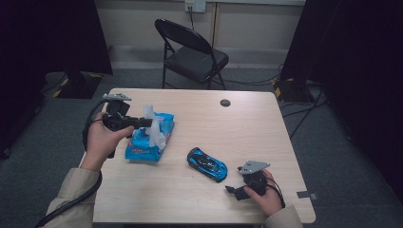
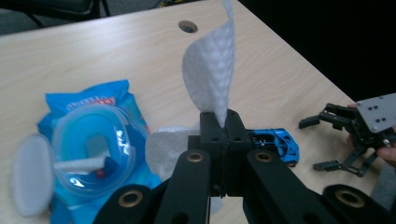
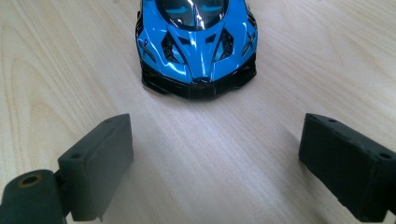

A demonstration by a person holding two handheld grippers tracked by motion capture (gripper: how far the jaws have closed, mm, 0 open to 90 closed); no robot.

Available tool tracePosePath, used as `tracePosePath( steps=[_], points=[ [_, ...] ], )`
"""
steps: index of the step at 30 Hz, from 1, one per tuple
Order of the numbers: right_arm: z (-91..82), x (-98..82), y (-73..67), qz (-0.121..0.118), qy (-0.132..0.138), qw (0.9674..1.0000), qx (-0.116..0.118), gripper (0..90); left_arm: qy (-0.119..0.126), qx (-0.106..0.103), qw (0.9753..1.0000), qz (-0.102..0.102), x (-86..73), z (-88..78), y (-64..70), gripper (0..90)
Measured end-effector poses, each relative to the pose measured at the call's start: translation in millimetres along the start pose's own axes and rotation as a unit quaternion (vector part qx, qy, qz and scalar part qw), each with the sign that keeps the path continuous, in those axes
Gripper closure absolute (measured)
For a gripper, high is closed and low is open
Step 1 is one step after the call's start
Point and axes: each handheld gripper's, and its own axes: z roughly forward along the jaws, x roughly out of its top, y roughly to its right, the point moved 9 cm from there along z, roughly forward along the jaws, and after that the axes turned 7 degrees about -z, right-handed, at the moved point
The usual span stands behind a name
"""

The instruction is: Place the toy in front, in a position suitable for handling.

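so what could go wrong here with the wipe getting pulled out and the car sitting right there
1. The left gripper pinches only a narrow bit of the white wipe, so it may slip free or tear.
2. The blue pack lies unheld on the table; further pulling could lift or drag it, and another wipe already sticks out of its opening.
3. The right gripper rests open just short of the toy car; a nudge might roll it away.

L gripper [image 1: 142, 122] raised, held level, fingers [image 2: 212, 135] pressed together. R gripper [image 1: 233, 191] low nr worktop [image 1: 237, 123], fingers [image 3: 100, 163] spread wide.
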Motion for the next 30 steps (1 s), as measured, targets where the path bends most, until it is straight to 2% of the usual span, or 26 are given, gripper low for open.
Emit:
tracePosePath(
  steps=[6, 11, 15, 17, 21, 23, 25, 30],
  points=[
    [0.0, 0.0, 0.1, -0.001, 0.000, 1.0000, 0.000, 9.5, -0.006, -0.023, 0.9997, 0.001, -17.9, 9.3, 8.0, 90.0],
    [0.1, 0.0, 0.2, -0.001, -0.001, 1.0000, 0.000, 9.5, -0.020, -0.039, 0.9990, 0.001, -40.6, 24.4, 12.8, 90.0],
    [0.2, 0.1, 0.3, -0.001, -0.001, 1.0000, 0.000, 9.4, -0.029, -0.048, 0.9984, -0.005, -53.2, 33.2, 13.6, 90.0],
    [0.2, 0.1, 0.3, -0.001, 0.000, 1.0000, 0.000, 9.5, -0.037, -0.057, 0.9976, -0.011, -67.0, 42.2, 13.9, 90.0],
    [0.2, 0.2, 0.4, -0.001, 0.000, 1.0000, 0.000, 9.4, -0.051, -0.061, 0.9967, -0.016, -84.4, 51.9, 12.8, 90.0],
    [0.2, 0.2, 0.4, -0.001, 0.000, 1.0000, 0.000, 9.4, -0.051, -0.062, 0.9966, -0.017, -87.6, 53.6, 12.4, 89.9],
    [0.2, 0.2, 0.4, -0.001, 0.000, 1.0000, 0.000, 9.4, -0.056, -0.064, 0.9960, -0.027, -101.2, 61.9, 9.0, 89.9],
    [0.2, 0.2, 0.4, -0.001, 0.000, 1.0000, 0.000, 9.4, -0.074, -0.066, 0.9942, -0.041, -121.1, 74.0, 2.9, 89.9]
  ],
)
